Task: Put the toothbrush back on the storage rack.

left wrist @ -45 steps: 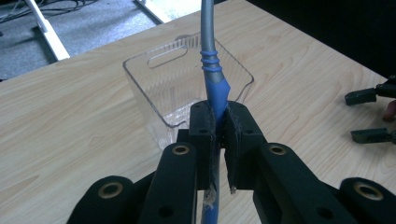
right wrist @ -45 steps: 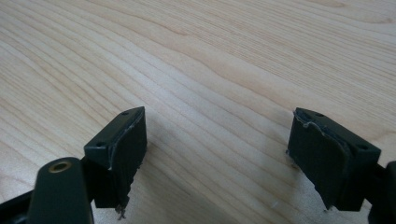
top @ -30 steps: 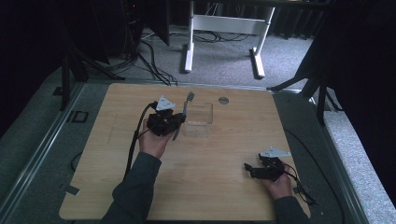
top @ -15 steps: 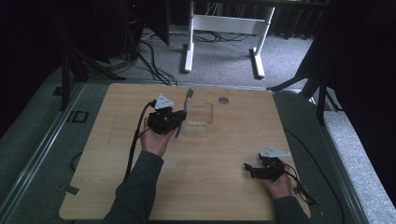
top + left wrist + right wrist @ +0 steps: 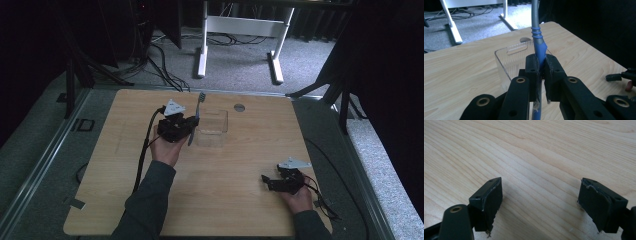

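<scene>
High view: a toothbrush [image 5: 195,116] is seen clenched in the left tool [image 5: 184,126], at about 11 o'clock from the tabletop [image 5: 250,150] centre, just at the 9 o'clock edge of a clear plastic box [image 5: 212,122]. The bristle head is pointed toward 12 o'clock and raised, while the handle end hangs toward 6 o'clock below the jaws. In the left gripper view the blue grip section of the toothbrush [image 5: 539,50] is pinched between the two pads, with the grey neck rising out of frame and the clear plastic box [image 5: 509,57] standing directly behind it.

The toothbrush is judged light and stiff, with a smooth, rather slippery plastic shaft; the ribbed blue section is judged the best place to hold, since it is thicker and less likely to twist. The box is judged light and easily pushed aside if knocked.

The right tool [image 5: 280,181] is rested near 5 o'clock on the tabletop, released, with its jaws wide apart over bare wood in the right gripper view.

Compared with half a second earlier, the left tool and the toothbrush are found in nearly the same spot beside the box, and the right tool is unmoved
</scene>
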